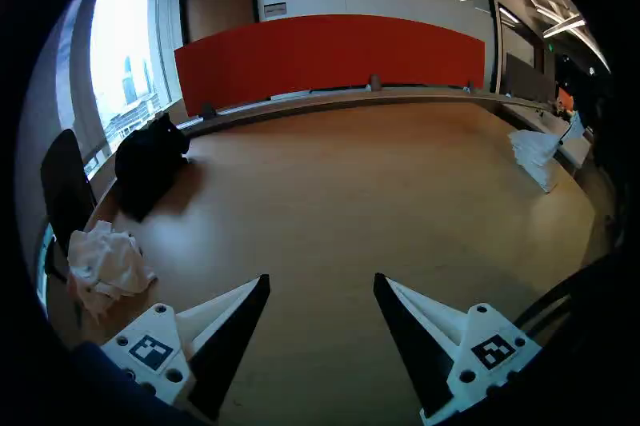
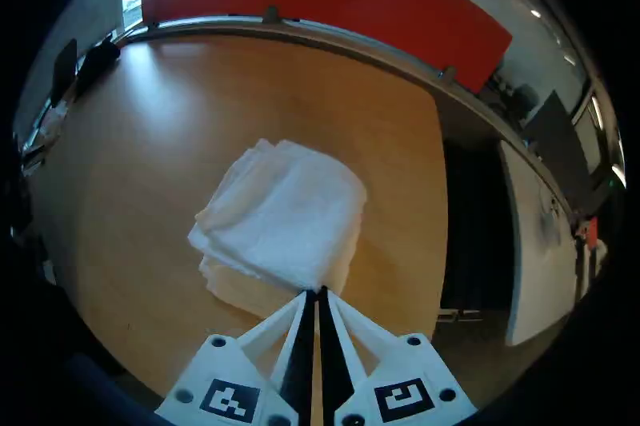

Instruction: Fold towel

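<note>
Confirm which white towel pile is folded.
The stack in front of the right gripper: flat, squared layers, edges aligned. The other pile, near the left edge of the table in the left gripper view, is a crumpled heap.

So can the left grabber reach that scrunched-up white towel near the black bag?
Probably yes. The left gripper is open, and only bare wooden table lies between it and the crumpled towel at the left of its view. The black bag sits farther back, not in the way.
</note>
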Available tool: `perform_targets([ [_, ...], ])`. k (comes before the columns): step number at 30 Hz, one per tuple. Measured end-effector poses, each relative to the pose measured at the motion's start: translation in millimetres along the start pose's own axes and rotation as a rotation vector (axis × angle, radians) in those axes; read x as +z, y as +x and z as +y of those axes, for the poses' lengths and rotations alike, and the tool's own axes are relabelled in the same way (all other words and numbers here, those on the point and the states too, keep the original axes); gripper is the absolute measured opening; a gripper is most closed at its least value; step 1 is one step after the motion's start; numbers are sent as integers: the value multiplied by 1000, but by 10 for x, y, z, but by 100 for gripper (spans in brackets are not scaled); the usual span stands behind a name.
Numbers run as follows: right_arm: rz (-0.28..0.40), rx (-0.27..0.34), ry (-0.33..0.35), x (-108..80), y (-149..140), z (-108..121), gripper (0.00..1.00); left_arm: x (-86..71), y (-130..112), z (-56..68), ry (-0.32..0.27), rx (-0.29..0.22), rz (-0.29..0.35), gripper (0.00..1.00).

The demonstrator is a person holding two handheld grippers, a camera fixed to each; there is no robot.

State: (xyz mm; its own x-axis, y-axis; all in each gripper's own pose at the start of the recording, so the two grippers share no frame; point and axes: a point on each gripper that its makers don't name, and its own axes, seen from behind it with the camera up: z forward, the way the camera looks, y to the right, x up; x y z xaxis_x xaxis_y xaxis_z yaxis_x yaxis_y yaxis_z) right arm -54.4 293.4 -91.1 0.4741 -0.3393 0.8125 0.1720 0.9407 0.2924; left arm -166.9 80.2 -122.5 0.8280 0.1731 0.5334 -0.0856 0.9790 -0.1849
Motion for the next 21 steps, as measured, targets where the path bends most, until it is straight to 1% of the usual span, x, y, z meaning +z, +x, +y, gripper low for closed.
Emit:
perform_targets([
  [11, -40, 6, -1, 43, -175, 45, 3, -11, -18, 10, 3, 4, -4, 96],
  [21, -63, 12, -9, 93, -253, 66, 3, -17, -40, -9, 9, 2, -8, 96],
])
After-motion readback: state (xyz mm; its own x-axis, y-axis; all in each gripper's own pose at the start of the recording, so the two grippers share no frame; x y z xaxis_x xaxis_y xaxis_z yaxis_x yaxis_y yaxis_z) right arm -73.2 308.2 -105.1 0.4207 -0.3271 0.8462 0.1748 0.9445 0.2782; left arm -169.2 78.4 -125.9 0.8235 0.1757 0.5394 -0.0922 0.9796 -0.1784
